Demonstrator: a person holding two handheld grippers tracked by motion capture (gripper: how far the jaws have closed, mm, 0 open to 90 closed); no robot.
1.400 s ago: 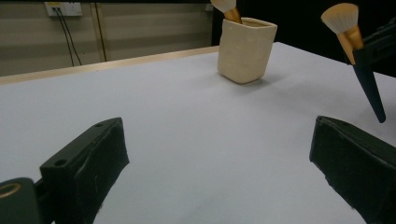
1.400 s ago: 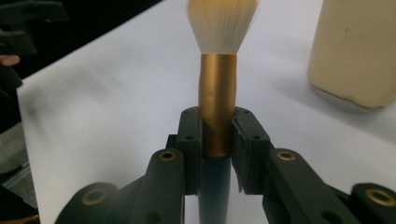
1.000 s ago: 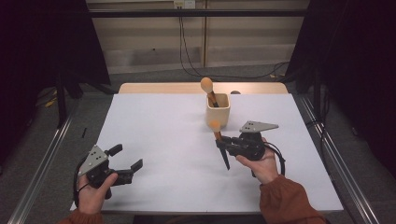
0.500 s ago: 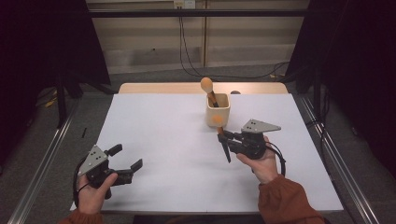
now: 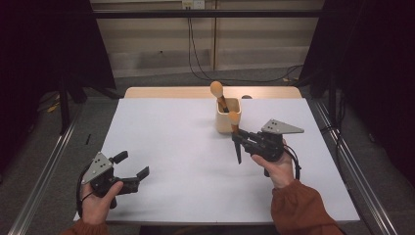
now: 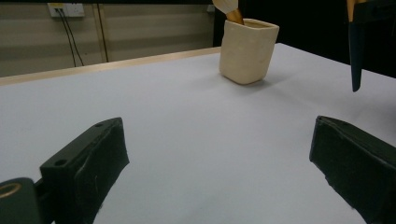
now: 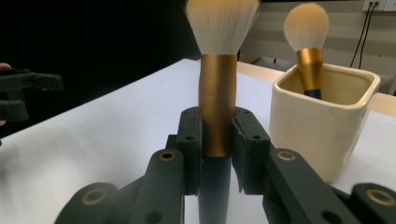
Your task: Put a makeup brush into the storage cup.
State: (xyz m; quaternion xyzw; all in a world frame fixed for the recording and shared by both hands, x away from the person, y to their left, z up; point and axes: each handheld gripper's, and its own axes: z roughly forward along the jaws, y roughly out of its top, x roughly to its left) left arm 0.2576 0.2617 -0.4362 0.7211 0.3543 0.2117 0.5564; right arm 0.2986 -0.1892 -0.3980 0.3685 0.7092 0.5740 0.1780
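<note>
Currently right hand-held gripper clamps makeup brush upright, apparently just near cup; left hand-held gripper jaws apart, low over surface.

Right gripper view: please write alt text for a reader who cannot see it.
The right gripper clamps an upright makeup brush at its gold ferrule, pale bristles on top. Beside it, a cream cup on the white table holds a second brush.

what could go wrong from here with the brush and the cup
The right gripper clamps the makeup brush only at its gold ferrule, so the brush could pivot or slip. The ceramic cup already holds a second brush leaning inside; lowering this one in might knock it or tip the cup.
</note>
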